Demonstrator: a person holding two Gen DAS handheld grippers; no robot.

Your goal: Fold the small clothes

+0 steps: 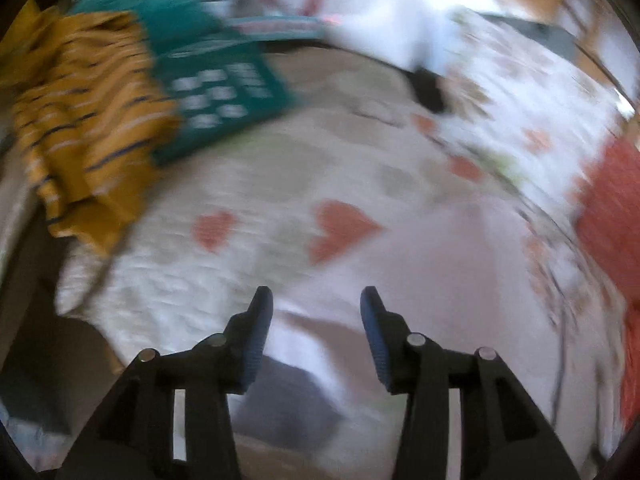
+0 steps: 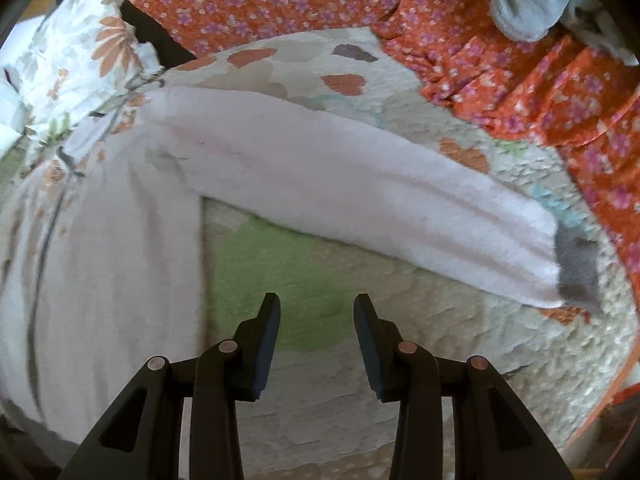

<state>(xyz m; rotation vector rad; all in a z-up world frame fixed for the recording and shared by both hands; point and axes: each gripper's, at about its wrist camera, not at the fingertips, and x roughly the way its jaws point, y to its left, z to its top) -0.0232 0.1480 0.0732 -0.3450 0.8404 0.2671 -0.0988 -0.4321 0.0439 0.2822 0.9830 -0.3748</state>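
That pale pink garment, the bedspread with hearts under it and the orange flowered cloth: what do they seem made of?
The pale pink garment looks like soft, matt fleece or brushed knit, with a fuzzy nap. The bedspread looks like quilted cotton, puckered by stitching, matt. The orange flowered cloth looks like thin printed woven fabric, creasing into sharp folds. All of this is judged by look alone.

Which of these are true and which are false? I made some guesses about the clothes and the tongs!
1. Both tongs are empty. True: left tongs and right tongs stand open with nothing between them.
2. The pale pink garment is hanging in the air. False: it lies on the heart-patterned quilt.
3. The orange cloth has little flowers. True.
4. The mustard striped garment is plain. False: it has stripes.
5. A teal garment lies beside it. True.
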